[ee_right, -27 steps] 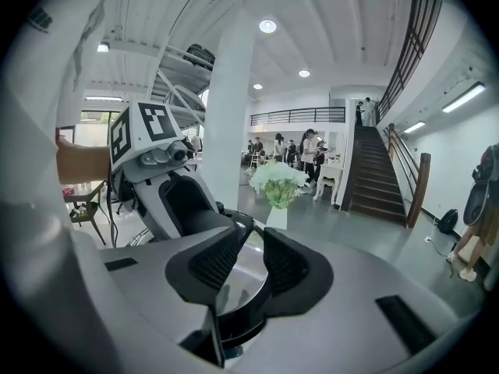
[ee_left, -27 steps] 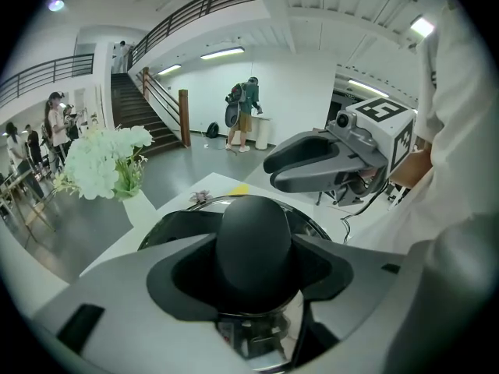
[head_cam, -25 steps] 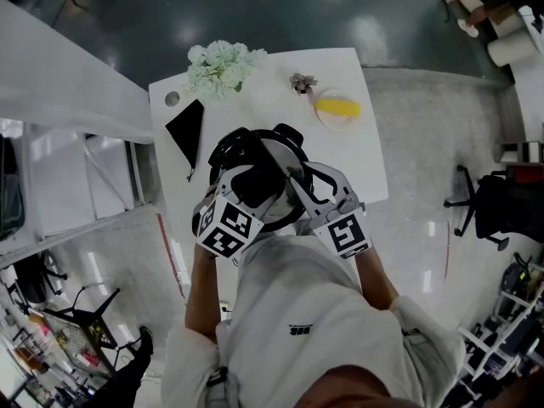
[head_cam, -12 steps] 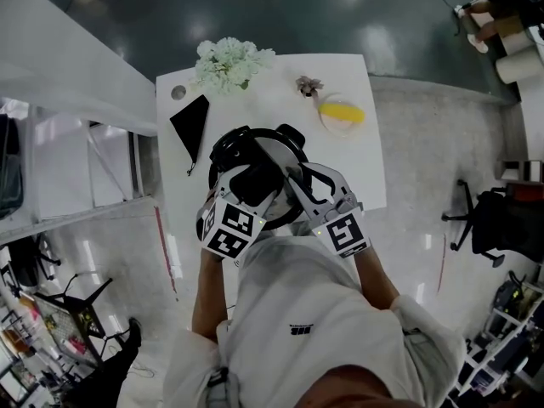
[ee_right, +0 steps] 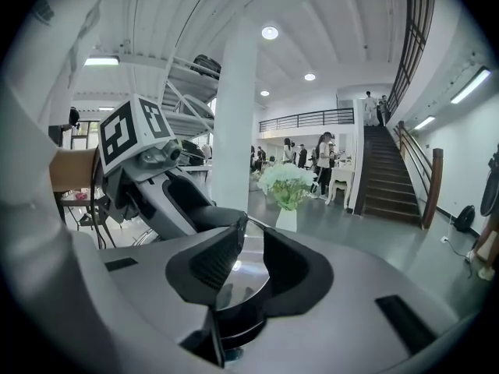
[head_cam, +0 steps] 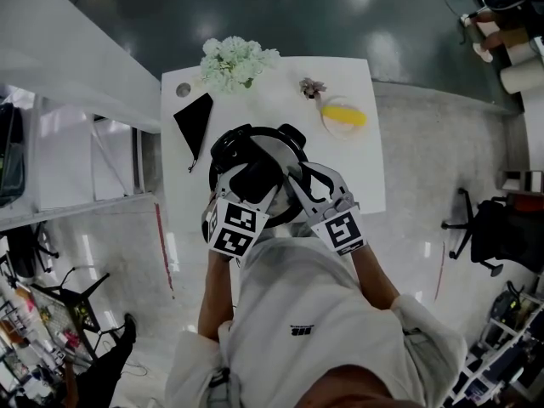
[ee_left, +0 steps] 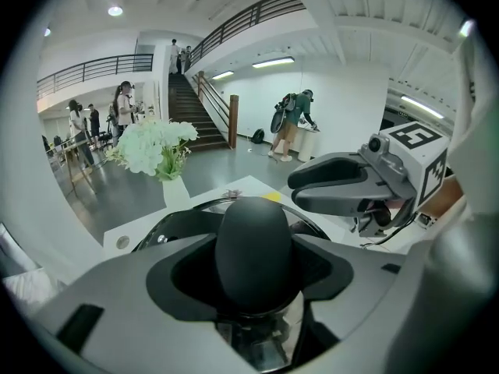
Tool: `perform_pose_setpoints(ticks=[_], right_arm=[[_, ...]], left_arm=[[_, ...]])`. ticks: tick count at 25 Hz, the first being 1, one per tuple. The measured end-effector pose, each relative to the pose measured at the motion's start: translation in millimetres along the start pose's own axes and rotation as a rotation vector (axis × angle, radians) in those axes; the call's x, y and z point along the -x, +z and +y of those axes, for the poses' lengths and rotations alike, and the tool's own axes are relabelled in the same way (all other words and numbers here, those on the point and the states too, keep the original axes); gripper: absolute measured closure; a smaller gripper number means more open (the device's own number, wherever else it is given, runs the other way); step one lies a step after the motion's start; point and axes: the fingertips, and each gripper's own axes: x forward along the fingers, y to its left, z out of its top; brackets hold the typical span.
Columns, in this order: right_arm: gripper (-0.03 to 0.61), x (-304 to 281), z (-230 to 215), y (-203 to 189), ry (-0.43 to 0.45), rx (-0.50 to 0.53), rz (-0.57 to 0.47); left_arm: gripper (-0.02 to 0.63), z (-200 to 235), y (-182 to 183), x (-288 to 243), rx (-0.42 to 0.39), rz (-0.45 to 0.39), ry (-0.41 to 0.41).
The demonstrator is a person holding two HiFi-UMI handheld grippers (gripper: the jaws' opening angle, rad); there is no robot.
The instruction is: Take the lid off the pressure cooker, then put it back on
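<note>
On the desk (head_cam: 357,100), at frame centre, the lid (head_cam: 279,153) is seated on the pressure cooker (head_cam: 223,151); its black knob (ee_left: 253,240) is clamped by the left tongs (ee_left: 257,275). The right tongs (ee_right: 249,259) are held slightly apart above the lid's rim, empty.

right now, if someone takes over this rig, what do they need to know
Left gripper: shut on the black knob of the lid.
Right gripper: jaws a narrow gap apart at the lid's near edge; whether they pinch anything is unclear.
Pressure cooker: on the white table, lid seated on it.
Done: knob gripped. Whether the lid has already been off once cannot be told from here.
Left: if it has not, free and lift the lid, then set it back on.
</note>
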Motion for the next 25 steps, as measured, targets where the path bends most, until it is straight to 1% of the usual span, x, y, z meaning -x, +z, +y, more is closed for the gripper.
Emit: perform_pose_setpoints(ticks=[3, 5, 10, 12, 14, 18, 20, 23, 25], right_arm=[[0.472, 0.2, -1.4, -1.8, -0.011, -0.006, -0.01], [0.472, -0.9, -2.7, -3.4, -0.015, 0.013, -0.042], [0.471, 1.2, -4.5, 0.4, -0.048, 0.003, -0.062], [0.471, 2.7, -4.7, 4.4, -0.06, -0.016, -0.055], [0.469, 3.3, -4.8, 9.0, -0.066, -0.004, -0.076], [0.469, 5.9, -2.8, 20.4, -0.079, 0.024, -0.129], [0.469, 7.7, -0.6, 25.0, -0.084, 0.027, -0.145], [0.471, 8.0, 3.0, 28.6, -0.088, 0.043, -0.161], [0.471, 7.7, 6.8, 27.2, -0.092, 0.051, -0.133]], left_arm=[[0.321, 0.5, -0.1, -0.9, 0.018, -0.004, 0.018], [0.321, 1.0, 0.1, -0.8, 0.02, -0.015, 0.029], [0.314, 1.7, 3.3, 0.3, 0.017, -0.082, 0.058], [0.311, 2.1, 7.3, 2.8, 0.025, -0.125, 0.065], [0.305, 2.8, 14.7, 9.7, 0.031, -0.186, 0.074], [0.307, 5.1, 29.1, 30.8, 0.009, -0.305, 0.112], [0.321, 7.7, 34.1, 42.8, 0.006, -0.354, 0.135], [0.331, 12.5, 35.6, 56.9, 0.016, -0.393, 0.153], [0.335, 14.4, 33.1, 62.6, 0.018, -0.397, 0.158]])
